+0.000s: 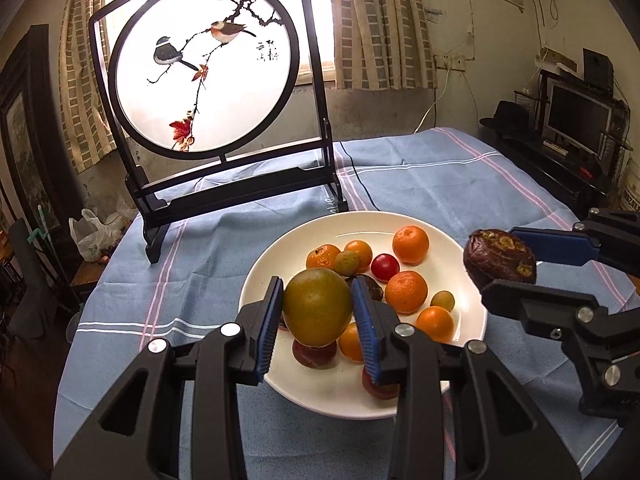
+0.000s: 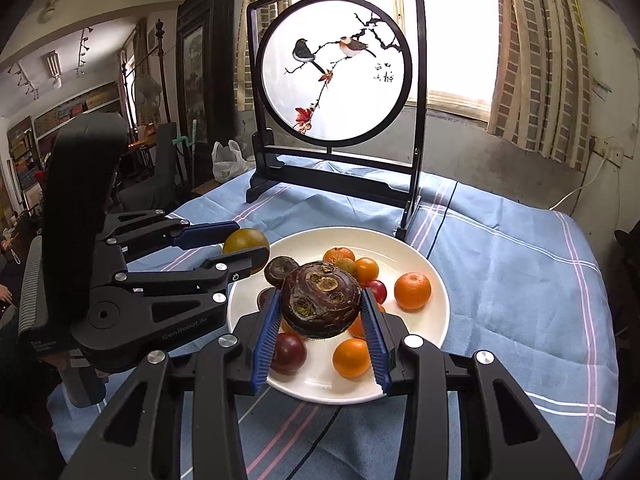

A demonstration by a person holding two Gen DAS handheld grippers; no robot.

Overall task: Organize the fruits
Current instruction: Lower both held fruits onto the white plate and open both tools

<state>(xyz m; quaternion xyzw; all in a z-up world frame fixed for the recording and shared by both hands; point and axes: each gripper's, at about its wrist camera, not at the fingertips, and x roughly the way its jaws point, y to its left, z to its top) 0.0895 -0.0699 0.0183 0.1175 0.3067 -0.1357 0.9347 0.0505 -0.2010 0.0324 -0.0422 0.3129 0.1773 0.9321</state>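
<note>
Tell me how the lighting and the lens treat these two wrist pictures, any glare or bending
Left wrist view: the window behind the round bird screen is blown out white, the room's edges are dark, and the curtains bow from fisheye bending. Right wrist view: the same backlight washes out the window, the white plate stays evenly lit, and dark vignette fills the corners.

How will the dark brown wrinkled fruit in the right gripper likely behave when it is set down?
The dark brown fruit looks flattened, so it probably sits rather than rolls. Its wrinkled, pitted skin suggests softness; the right gripper could dent it.
</note>
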